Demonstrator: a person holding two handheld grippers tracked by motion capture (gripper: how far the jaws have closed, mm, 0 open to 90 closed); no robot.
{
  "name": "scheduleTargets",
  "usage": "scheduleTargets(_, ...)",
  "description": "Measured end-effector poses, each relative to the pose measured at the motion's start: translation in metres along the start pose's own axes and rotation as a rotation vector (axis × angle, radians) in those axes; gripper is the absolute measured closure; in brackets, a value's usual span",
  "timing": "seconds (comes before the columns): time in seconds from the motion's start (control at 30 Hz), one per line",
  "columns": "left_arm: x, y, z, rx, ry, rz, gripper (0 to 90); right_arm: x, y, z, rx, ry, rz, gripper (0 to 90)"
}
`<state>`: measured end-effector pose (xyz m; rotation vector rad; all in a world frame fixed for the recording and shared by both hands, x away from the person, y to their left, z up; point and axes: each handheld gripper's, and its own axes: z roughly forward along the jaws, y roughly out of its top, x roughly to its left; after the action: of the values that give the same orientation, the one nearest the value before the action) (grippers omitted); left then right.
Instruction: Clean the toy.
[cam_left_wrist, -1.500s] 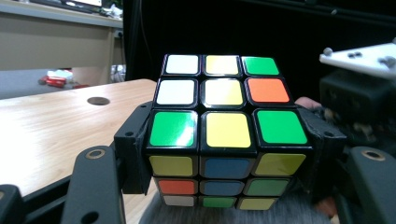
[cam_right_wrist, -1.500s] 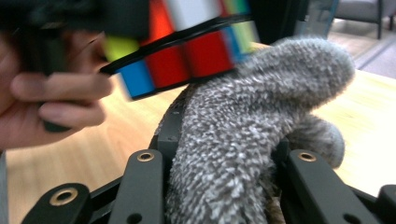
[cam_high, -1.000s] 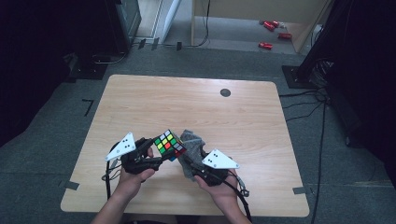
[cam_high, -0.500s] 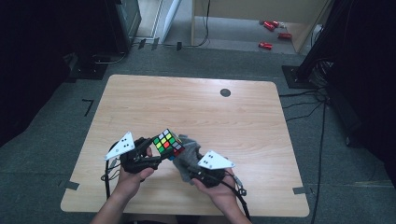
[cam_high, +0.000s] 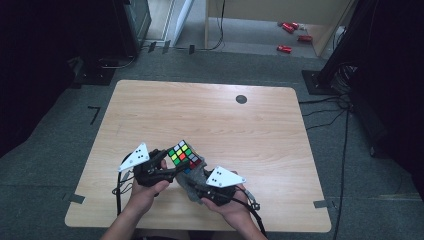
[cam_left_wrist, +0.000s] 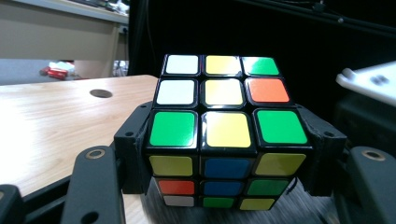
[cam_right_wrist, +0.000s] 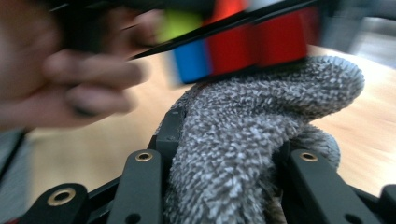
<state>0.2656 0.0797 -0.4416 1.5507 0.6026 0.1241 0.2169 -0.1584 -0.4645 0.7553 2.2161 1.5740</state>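
A scrambled colour cube (cam_high: 183, 155) is held above the front of the wooden table (cam_high: 210, 115), with my left gripper (cam_high: 172, 167) shut on its sides. In the left gripper view the cube (cam_left_wrist: 224, 126) sits between the two black jaws, its top face showing white, yellow, green and orange squares. My right gripper (cam_high: 192, 181) is shut on a grey fuzzy cloth (cam_high: 196, 179). In the right gripper view the cloth (cam_right_wrist: 252, 140) bulges out between the jaws and presses up against the underside of the cube (cam_right_wrist: 243, 46).
A small dark round hole (cam_high: 241, 99) lies in the table near its far edge. Dark equipment stands and cables ring the table on the floor. Red objects (cam_high: 285, 48) lie on the floor beyond.
My right gripper with the cloth has shifted slightly left, closer under the cube. The left gripper and cube have stayed put.
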Motion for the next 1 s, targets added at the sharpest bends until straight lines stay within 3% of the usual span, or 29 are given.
scheduleTargets(0.03,0.002,0.0,-0.002,-0.004,0.006,-0.006,34.5,0.0,0.0,0.0,0.0,0.0,0.0,62.2)
scheduleTargets(0.07,0.004,0.001,-0.003,-0.005,0.012,-0.009,34.5,0.004,0.0,0.002,0.018,0.016,-0.05,61.8)
scheduleTargets(0.17,0.009,0.003,-0.008,-0.017,0.032,-0.023,34.5,-0.001,0.0,0.002,0.03,-0.005,-0.045,61.3)
scheduleTargets(0.2,0.011,0.003,-0.01,-0.02,0.039,-0.026,34.5,-0.015,-0.001,-0.003,0.041,-0.066,0.003,61.2)
scheduleTargets(0.23,0.013,0.003,-0.011,-0.022,0.045,-0.027,34.5,-0.015,-0.001,-0.003,0.041,-0.066,0.003,61.2)
scheduleTargets(0.27,0.014,0.003,-0.011,-0.025,0.05,-0.033,34.5,-0.034,-0.005,-0.012,0.047,-0.157,0.066,61.2)
scheduleTargets(0.3,0.015,0.003,-0.012,-0.029,0.055,-0.035,34.5,-0.034,-0.005,-0.012,0.047,-0.157,0.066,61.2)
scheduleTargets(0.33,0.016,0.003,-0.012,-0.023,0.061,-0.034,34.5,-0.044,-0.007,-0.017,0.045,-0.207,0.085,61.2)
scheduleTargets(0.37,0.017,0.003,-0.012,-0.023,0.065,-0.038,34.5,-0.062,-0.013,-0.026,0.046,-0.295,0.115,61.2)
scheduleTargets(0.4,0.017,0.002,-0.012,-0.026,0.068,-0.043,34.5,-0.07,-0.017,-0.029,0.052,-0.322,0.132,61.2)
scheduleTargets(0.5,0.019,0.0,-0.011,-0.016,0.076,-0.048,34.5,-0.082,-0.026,-0.031,0.079,-0.354,0.169,60.9)
scheduleTargets(0.57,0.022,-0.004,-0.009,-0.004,0.085,-0.052,34.5,-0.092,-0.04,-0.029,0.13,-0.374,0.212,59.8)
scheduleTargets(0.7,0.023,-0.005,-0.008,0.003,0.093,-0.056,34.5,-0.097,-0.049,-0.025,0.162,-0.381,0.236,56.4)
scheduleTargets(0.73,0.023,-0.006,-0.008,0.003,0.093,-0.055,34.5,-0.098,-0.051,-0.024,0.171,-0.382,0.24,53.0)
scheduleTargets(0.77,0.024,-0.006,-0.008,0.004,0.095,-0.052,34.5,-0.1,-0.053,-0.023,0.179,-0.389,0.253,38.6)
scheduleTargets(0.8,0.024,-0.006,-0.008,0.003,0.097,-0.052,34.5,-0.1,-0.053,-0.023,0.179,-0.389,0.253,38.6)
scheduleTargets(0.9,0.026,-0.007,-0.008,0.016,0.11,-0.059,34.5,-0.102,-0.05,-0.027,0.16,-0.476,0.225,20.2)
scheduleTargets(1.0,0.026,-0.007,-0.007,0.018,0.114,-0.062,34.5,-0.101,-0.045,-0.032,0.131,-0.488,0.218,18.9)
